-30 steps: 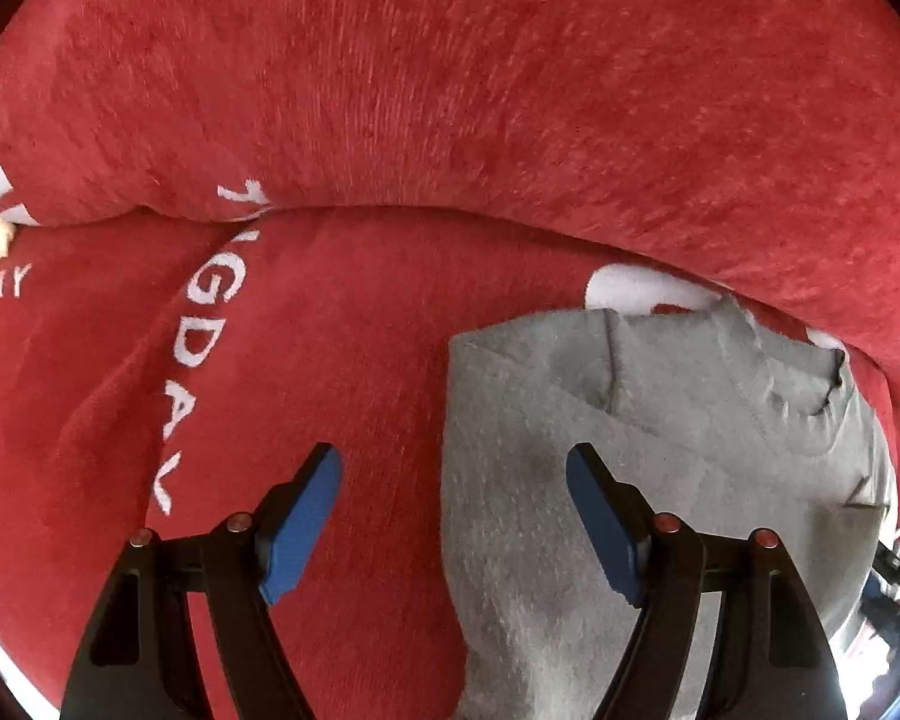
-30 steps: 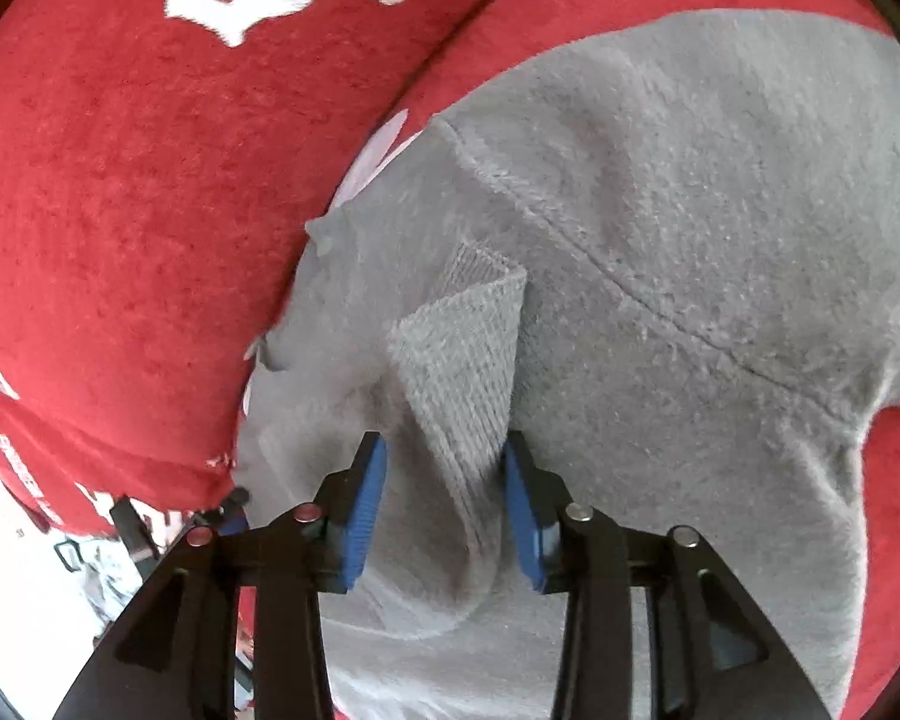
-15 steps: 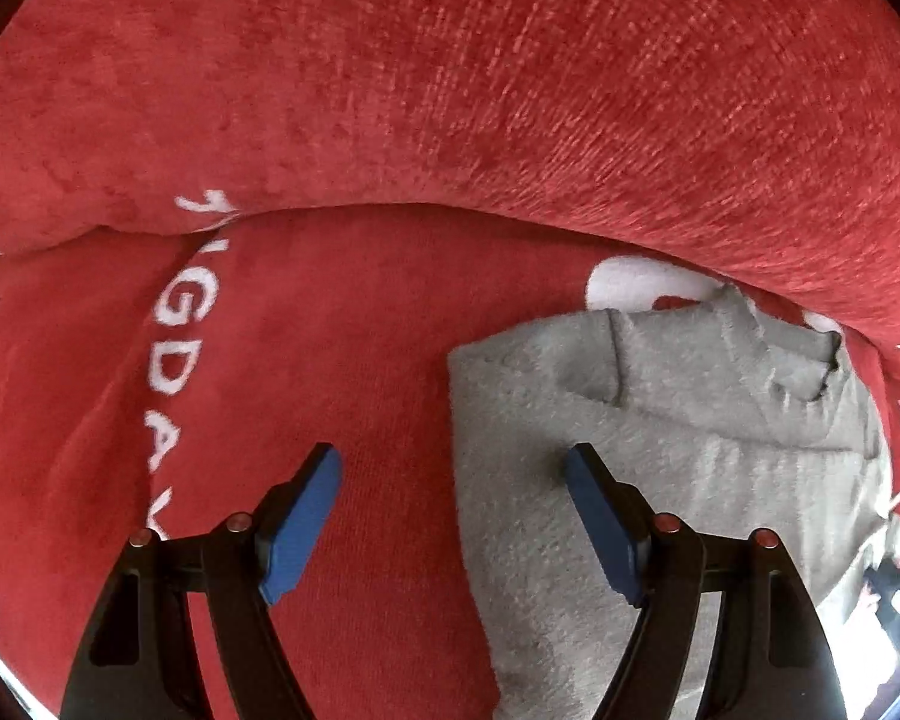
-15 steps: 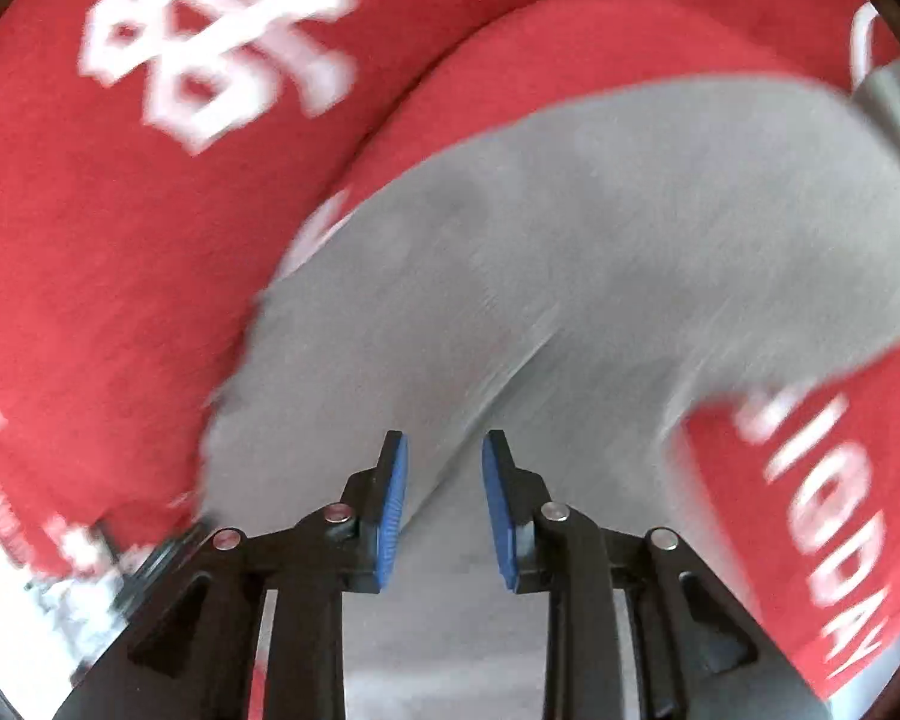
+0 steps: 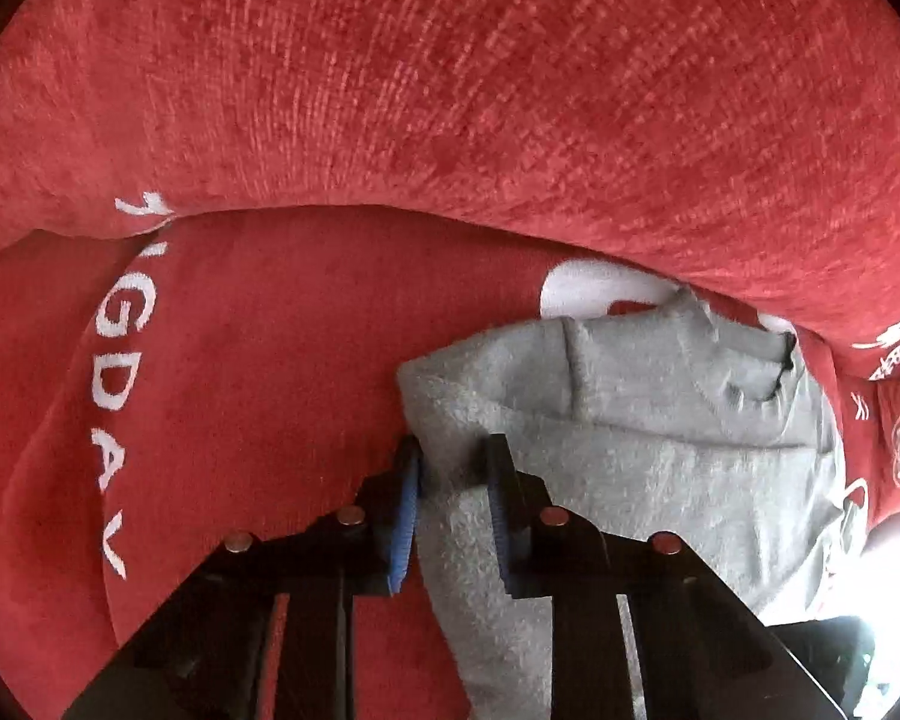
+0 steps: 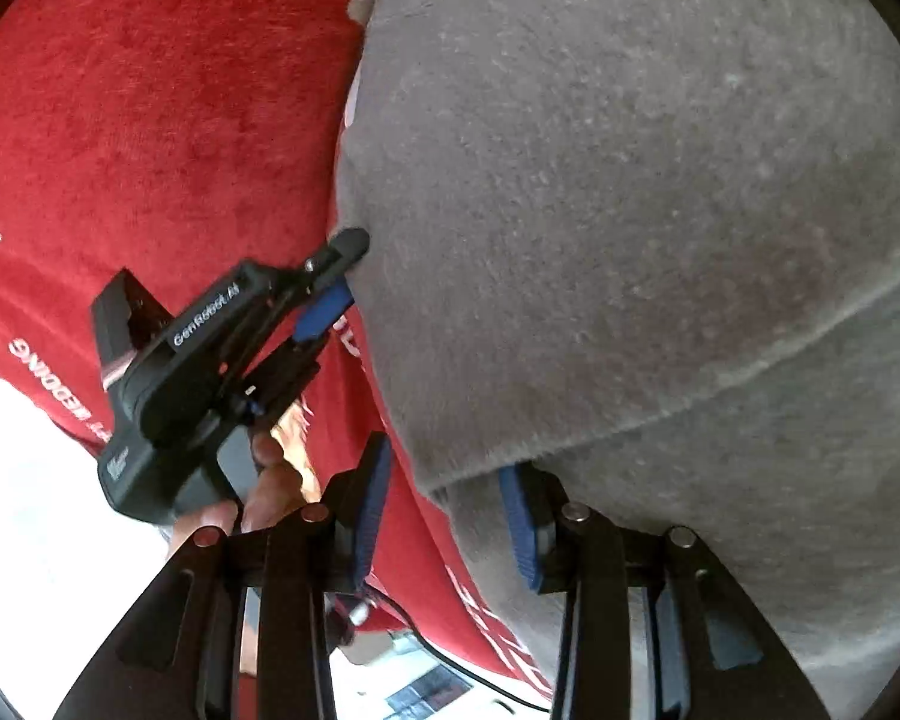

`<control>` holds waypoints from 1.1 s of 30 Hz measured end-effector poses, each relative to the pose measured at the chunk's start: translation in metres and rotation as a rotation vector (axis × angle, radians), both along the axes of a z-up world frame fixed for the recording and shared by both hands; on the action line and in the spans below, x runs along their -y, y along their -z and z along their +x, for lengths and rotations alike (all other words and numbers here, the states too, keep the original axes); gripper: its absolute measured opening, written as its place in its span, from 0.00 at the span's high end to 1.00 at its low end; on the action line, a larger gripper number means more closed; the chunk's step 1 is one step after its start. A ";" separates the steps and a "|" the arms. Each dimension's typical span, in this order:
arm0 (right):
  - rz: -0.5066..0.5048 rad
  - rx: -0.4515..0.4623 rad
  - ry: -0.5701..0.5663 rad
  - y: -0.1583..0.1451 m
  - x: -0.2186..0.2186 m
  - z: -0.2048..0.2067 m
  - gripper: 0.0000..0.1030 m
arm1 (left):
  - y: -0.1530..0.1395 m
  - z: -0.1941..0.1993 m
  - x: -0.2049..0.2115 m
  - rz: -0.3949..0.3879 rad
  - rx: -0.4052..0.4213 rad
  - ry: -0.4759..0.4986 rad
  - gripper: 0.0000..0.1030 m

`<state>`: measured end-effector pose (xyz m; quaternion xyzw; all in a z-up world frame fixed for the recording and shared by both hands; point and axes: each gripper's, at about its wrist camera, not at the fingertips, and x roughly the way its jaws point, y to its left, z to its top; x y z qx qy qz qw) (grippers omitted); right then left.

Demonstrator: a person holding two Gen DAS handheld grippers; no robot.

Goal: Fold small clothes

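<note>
On the red cover [image 5: 258, 360], one grey garment [image 5: 660, 468], two hand-held grippers.

Grey garments: one, a small grey sweater [image 5: 660, 456] with a collar and one folded corner
Grippers: two, the left gripper [image 5: 453, 480] and the right gripper [image 6: 444, 480]
Blue-padded fingers [image 5: 408, 510]: four, two on each gripper
Hands: one hand [image 6: 258, 492], holding the left gripper's handle
Red cloths with white lettering [image 5: 240, 390]: one seen for certain
Black cables [image 6: 450, 660]: one
</note>
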<state>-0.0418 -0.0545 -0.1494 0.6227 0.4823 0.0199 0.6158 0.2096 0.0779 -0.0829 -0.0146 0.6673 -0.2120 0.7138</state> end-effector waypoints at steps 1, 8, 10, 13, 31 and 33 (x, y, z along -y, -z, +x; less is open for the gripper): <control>0.000 0.009 -0.002 0.000 -0.005 0.005 0.84 | -0.002 0.002 -0.001 -0.007 0.006 -0.002 0.88; 0.004 0.131 -0.144 -0.018 -0.026 0.035 0.94 | -0.020 0.009 -0.037 0.017 0.060 -0.028 0.92; -0.052 0.089 -0.201 -0.007 -0.036 0.039 0.94 | -0.012 0.002 -0.052 0.062 0.086 -0.035 0.92; -0.063 0.032 -0.214 0.011 -0.036 0.031 0.88 | -0.018 0.003 -0.070 0.101 0.123 -0.085 0.91; -0.428 -0.185 0.233 -0.052 0.227 -0.104 0.47 | -0.040 -0.105 -0.037 0.135 0.144 -0.087 0.91; -0.413 -0.177 0.270 -0.050 0.231 -0.097 0.47 | -0.033 -0.109 -0.029 0.137 0.117 -0.093 0.91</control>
